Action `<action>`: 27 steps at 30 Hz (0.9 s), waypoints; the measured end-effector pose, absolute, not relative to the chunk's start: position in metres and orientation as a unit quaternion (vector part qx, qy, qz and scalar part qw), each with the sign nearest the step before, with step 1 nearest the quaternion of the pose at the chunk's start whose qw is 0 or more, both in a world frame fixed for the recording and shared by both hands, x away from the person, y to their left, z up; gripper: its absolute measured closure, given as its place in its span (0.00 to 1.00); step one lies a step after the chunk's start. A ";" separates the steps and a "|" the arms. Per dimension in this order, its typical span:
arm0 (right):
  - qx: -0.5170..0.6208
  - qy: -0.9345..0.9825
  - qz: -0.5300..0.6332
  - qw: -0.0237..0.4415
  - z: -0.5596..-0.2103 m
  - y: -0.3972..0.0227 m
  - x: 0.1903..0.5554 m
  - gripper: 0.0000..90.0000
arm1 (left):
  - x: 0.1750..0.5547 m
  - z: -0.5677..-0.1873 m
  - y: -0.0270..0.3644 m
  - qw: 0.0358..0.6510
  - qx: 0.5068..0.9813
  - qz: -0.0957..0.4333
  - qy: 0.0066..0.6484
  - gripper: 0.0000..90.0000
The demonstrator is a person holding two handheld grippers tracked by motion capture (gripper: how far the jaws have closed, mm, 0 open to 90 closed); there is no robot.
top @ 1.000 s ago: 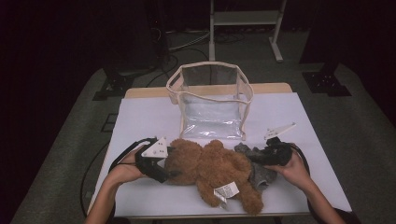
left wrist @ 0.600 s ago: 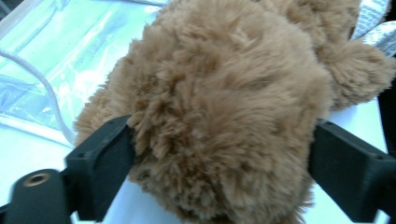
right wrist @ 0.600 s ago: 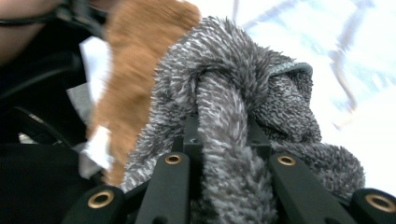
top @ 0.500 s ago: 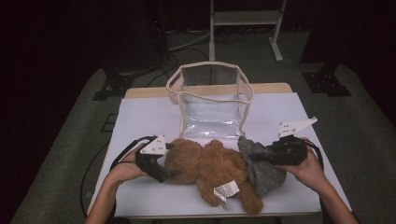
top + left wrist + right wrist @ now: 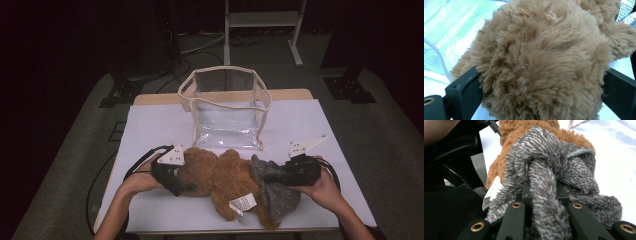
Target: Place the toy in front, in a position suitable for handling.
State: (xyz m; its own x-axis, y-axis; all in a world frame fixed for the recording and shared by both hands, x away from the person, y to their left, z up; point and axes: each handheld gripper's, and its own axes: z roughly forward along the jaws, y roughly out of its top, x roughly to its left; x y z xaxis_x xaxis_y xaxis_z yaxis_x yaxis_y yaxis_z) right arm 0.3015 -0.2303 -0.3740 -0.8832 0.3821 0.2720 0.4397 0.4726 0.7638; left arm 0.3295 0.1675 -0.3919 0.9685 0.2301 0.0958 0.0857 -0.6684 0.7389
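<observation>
A brown plush bear (image 5: pixel 220 177) lies on the white table (image 5: pixel 160 125) at the front. A white label (image 5: pixel 242 204) hangs from it. My left gripper (image 5: pixel 186 187) is at the bear's left end. In the left gripper view its jaws (image 5: pixel 541 85) stand wide on either side of the furry head (image 5: pixel 544 57); they have just been opening, with the head still between them. My right gripper (image 5: pixel 267 177) is shut on a grey fuzzy garment (image 5: pixel 277 195) that drapes over the bear's right end. In the right gripper view (image 5: pixel 541 192) a fold of that garment (image 5: pixel 549 157) is pinched between the jaws.
A clear plastic bag with cream trim (image 5: pixel 227 107) stands open behind the bear, mid-table. Cables trail from both grippers. The table's front edge (image 5: pixel 200 231) is close under the bear. A dark floor and metal stands (image 5: pixel 260 20) surround the table.
The right gripper has lifted and shifted with the grey garment, which now covers more of the bear's right end. The left hand has stayed at the bear's head.
</observation>
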 end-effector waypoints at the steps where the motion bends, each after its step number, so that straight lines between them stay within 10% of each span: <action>1: -0.242 -0.857 -0.454 0.032 -0.375 -0.232 0.301 0.84 | 0.330 -0.392 0.168 0.400 0.908 0.090 0.088 0.03; 27: -0.288 -0.835 -0.466 0.050 -0.399 -0.225 0.336 0.83 | 0.319 -0.404 0.176 0.423 0.895 0.083 0.113 0.20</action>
State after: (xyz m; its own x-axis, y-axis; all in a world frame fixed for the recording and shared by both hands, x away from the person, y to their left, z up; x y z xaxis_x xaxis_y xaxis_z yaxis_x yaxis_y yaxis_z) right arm 0.3362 -0.2249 -0.3995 -0.8297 0.4341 0.3509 0.5267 0.4008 0.7496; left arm 0.3188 0.1765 -0.4039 0.9608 0.2720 0.0537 0.1314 -0.6171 0.7759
